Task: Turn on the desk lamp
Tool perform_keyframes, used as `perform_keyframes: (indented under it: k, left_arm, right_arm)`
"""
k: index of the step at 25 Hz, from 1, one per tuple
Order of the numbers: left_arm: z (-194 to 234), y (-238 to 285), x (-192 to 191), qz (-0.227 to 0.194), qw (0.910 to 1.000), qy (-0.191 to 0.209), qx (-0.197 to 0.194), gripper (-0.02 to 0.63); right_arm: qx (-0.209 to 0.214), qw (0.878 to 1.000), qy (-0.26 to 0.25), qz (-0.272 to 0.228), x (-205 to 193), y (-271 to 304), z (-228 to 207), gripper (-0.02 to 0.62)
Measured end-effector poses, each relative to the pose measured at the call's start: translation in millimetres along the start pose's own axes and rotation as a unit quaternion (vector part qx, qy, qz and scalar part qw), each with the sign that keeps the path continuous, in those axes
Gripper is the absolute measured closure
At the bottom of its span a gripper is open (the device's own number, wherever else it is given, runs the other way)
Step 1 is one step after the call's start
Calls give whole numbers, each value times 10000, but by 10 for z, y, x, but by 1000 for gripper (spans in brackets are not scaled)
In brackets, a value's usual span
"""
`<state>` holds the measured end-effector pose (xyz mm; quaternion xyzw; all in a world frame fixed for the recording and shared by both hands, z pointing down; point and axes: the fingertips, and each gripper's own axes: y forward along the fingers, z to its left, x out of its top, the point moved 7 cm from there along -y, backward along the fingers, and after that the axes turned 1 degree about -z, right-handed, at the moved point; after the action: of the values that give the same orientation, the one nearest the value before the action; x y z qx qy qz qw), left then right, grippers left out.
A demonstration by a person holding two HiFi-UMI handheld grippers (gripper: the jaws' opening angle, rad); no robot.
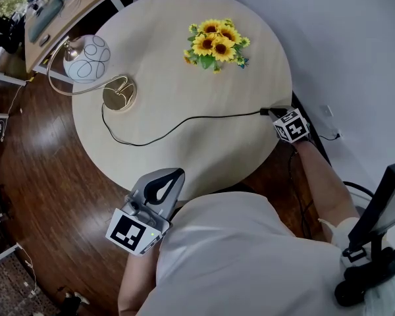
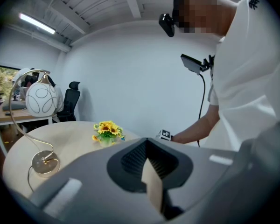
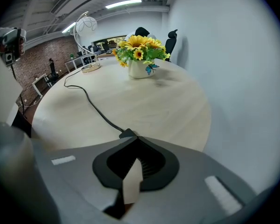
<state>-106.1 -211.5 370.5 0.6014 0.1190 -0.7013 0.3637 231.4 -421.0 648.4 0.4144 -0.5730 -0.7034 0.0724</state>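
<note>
The desk lamp has a white globe shade (image 1: pixel 86 58) on a curved gold stem and a round gold base (image 1: pixel 119 94), at the round table's (image 1: pixel 184 150) left side. Its black cord (image 1: pixel 184 122) runs right across the tabletop to a small inline switch (image 1: pixel 265 112). My right gripper (image 1: pixel 272 114) is shut, its tip right at that switch (image 3: pixel 128 133); in the right gripper view the cord (image 3: pixel 91 101) leads off to the lamp (image 3: pixel 86 24). Off the table's near edge my left gripper (image 1: pixel 176 174) is shut and holds nothing; its view shows the lamp (image 2: pixel 42 98) far left.
A pot of sunflowers (image 1: pixel 215 45) stands on the far part of the table. A wooden desk (image 1: pixel 66 12) with clutter sits beyond the lamp. A white wall runs along the right, with a black stand (image 1: pixel 372 242) at the lower right. Dark wood floor surrounds the table.
</note>
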Motion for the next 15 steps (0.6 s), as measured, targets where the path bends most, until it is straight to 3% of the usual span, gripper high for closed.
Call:
perform_keyframes:
  k: [15]
  left_arm:
    - [17, 1, 5, -1, 10000, 36, -71, 588]
  right_arm:
    - [-43, 9997, 252, 17, -38, 11, -8, 592]
